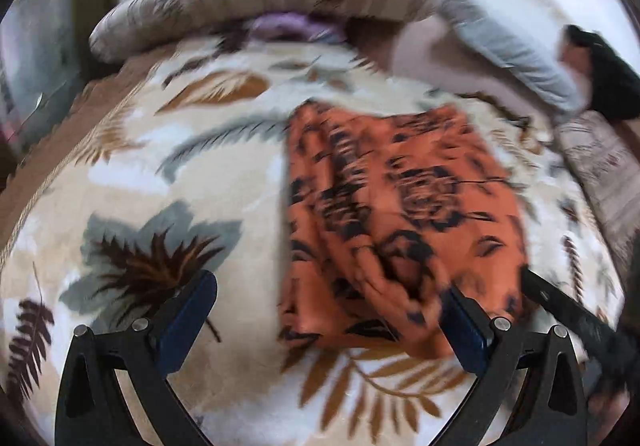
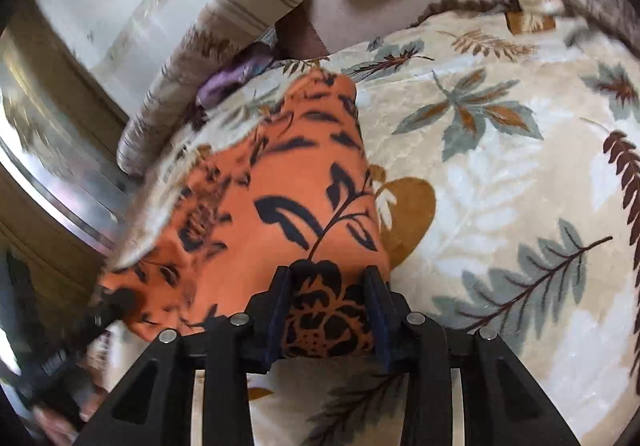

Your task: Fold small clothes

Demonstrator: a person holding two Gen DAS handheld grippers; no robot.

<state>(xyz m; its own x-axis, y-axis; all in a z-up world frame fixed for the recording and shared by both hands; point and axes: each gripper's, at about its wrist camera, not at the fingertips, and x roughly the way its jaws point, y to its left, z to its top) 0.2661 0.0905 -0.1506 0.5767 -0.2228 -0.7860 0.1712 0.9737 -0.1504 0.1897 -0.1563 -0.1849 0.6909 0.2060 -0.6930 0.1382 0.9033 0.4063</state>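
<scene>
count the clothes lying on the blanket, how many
2: the orange floral garment, its near edge between the right gripper fingers, and a purple garment by the rolled bedding. More may be hidden.

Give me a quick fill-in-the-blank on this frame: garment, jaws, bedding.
1. The garment is orange with a ____ floral print.
2. The right gripper is ____ on the garment's edge.
3. The left gripper has its jaws ____.
4. The garment lies on a blanket printed with ____.

Missing words: black; shut; open; leaves
</scene>
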